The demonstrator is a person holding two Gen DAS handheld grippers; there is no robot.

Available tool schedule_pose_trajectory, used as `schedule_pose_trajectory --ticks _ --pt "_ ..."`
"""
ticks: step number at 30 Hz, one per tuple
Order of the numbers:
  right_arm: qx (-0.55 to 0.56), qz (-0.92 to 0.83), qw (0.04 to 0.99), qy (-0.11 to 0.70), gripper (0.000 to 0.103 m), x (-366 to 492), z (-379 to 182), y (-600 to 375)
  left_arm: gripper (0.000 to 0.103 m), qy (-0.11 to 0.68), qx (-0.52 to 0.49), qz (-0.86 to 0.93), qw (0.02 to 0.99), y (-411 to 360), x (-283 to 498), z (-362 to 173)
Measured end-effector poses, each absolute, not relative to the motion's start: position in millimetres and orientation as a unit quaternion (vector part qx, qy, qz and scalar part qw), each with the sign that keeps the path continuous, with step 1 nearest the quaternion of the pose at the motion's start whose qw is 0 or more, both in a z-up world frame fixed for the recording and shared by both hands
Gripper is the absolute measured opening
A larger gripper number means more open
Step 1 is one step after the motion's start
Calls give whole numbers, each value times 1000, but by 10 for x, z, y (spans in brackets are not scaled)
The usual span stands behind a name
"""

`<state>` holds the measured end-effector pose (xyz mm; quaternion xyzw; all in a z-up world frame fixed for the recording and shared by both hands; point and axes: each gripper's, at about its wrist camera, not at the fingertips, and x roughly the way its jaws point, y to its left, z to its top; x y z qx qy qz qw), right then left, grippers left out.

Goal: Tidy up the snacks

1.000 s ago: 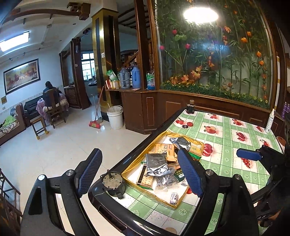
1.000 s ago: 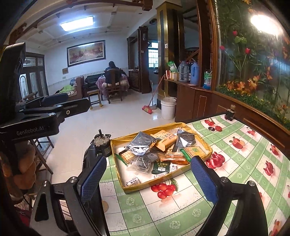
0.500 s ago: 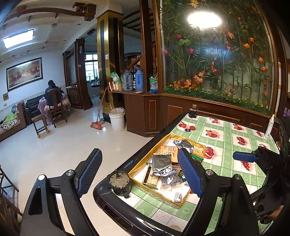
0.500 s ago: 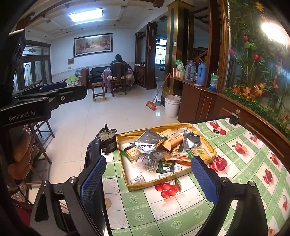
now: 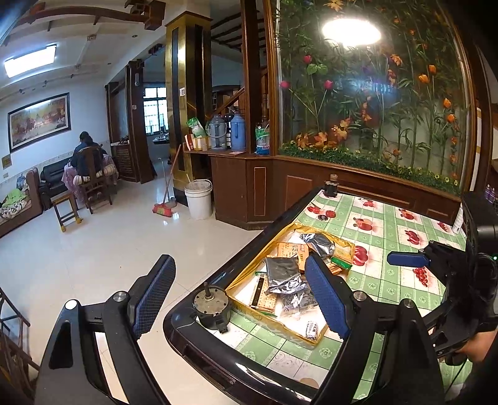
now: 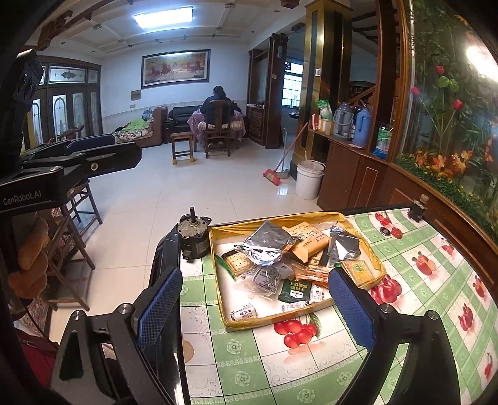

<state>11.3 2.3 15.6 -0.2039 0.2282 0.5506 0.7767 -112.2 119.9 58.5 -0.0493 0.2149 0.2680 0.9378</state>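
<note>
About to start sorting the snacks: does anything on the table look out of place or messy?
Yes. A small metal motor stands at the table's corner beside the yellow tray; it is no snack. Inside the tray, the packets lie heaped and overlapping, unsorted. Both grippers, left and right, are open and empty.

Glossy white tile floor [image 6: 193, 193]; framed landscape painting [image 6: 175, 68] hung on white wall; rectangular ceiling light [image 6: 163, 17] was lit; black leather sofa [image 6: 180, 116] below.

A small motor [image 6: 192, 237] stands at the surface's [image 6: 435, 299] corner, a dark bottle [image 6: 415, 208] at its far edge, and on the floor beyond sit a white bucket [image 6: 308, 180] and a broom [image 6: 275, 175]
</note>
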Motion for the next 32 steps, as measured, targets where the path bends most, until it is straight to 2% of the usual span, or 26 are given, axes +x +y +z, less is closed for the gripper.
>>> schedule_pose_trajectory --ticks 22,32 --pt "-236 562 756 239 96 245 19 239 86 249 -60 248 934 1242 -1043 435" --pt "-243 563 751 244 96 234 -60 280 86 249 -34 255 934 1155 -1009 395"
